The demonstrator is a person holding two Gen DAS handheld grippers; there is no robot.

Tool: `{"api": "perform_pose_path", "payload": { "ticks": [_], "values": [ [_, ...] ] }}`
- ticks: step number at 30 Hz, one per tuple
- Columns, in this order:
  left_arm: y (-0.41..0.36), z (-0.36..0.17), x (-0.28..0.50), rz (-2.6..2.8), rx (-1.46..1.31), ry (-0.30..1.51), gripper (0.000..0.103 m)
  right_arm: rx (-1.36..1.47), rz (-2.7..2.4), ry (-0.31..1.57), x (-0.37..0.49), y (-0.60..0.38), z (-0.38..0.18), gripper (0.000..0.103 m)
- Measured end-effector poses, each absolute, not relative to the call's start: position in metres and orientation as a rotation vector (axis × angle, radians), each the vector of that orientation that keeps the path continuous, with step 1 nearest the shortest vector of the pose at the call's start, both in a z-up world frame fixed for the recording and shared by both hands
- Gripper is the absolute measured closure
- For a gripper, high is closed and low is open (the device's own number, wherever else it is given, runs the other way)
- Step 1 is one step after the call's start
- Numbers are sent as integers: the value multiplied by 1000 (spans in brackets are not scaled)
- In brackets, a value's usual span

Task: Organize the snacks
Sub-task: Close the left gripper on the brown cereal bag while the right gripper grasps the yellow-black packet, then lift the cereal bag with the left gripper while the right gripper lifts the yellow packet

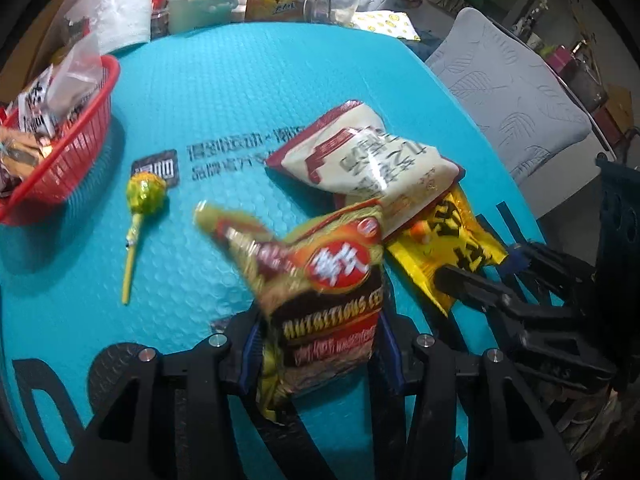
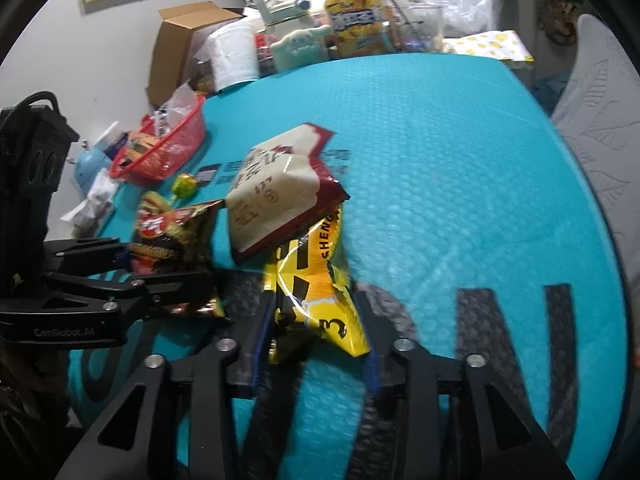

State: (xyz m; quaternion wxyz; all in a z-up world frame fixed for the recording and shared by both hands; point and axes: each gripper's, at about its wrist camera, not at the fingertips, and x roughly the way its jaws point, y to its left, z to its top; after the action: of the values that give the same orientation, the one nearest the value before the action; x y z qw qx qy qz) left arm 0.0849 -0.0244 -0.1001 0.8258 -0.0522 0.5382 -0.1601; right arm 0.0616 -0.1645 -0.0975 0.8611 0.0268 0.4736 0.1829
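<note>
My left gripper (image 1: 316, 344) is shut on a brown and green cereal packet (image 1: 320, 280), which is lifted off the teal mat; it also shows in the right wrist view (image 2: 172, 232). My right gripper (image 2: 316, 332) has its jaws around the end of a yellow and black snack packet (image 2: 316, 280), closing on it; that packet also shows in the left wrist view (image 1: 444, 252). A cream and maroon packet (image 1: 372, 156) lies across the yellow one. A green lollipop (image 1: 144, 192) lies on the mat. A red basket (image 1: 68, 160) with several snacks stands at the left.
The teal mat (image 1: 224, 92) covers the table. At the back stand a yellow iced-tea bottle (image 2: 352, 20), a paper roll (image 2: 236, 56), a cardboard box (image 2: 180, 40), a glass (image 2: 420, 28) and a plush toy (image 2: 300, 48). A grey chair (image 1: 508, 92) stands at the right.
</note>
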Motion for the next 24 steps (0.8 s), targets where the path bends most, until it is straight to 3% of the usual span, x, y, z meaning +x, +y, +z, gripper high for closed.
{"api": "perform_pose_path", "payload": {
  "ticks": [1,6,14,15,16,19,24],
  "values": [
    [-24,-101,85,-340,-117,1144,55,46,372,985,61,-165,-96,34],
    [-30,-102,87,-341,-94,1130,53,28,378,948,59,-164,-88,26],
    [-34,-104,90,-339,-94,1112,52,13,423,952,71,-156,-95,24],
    [-34,-105,89,-339,-95,1110,52,28,428,965,72,-157,-99,30],
    [-35,-105,89,-338,-92,1107,52,41,421,977,73,-159,-102,43],
    [-32,-105,84,-337,-82,1097,52,66,412,959,71,-165,-103,69],
    [-33,-104,82,-324,-71,1081,55,91,396,933,62,-173,-98,72]
  ]
}}
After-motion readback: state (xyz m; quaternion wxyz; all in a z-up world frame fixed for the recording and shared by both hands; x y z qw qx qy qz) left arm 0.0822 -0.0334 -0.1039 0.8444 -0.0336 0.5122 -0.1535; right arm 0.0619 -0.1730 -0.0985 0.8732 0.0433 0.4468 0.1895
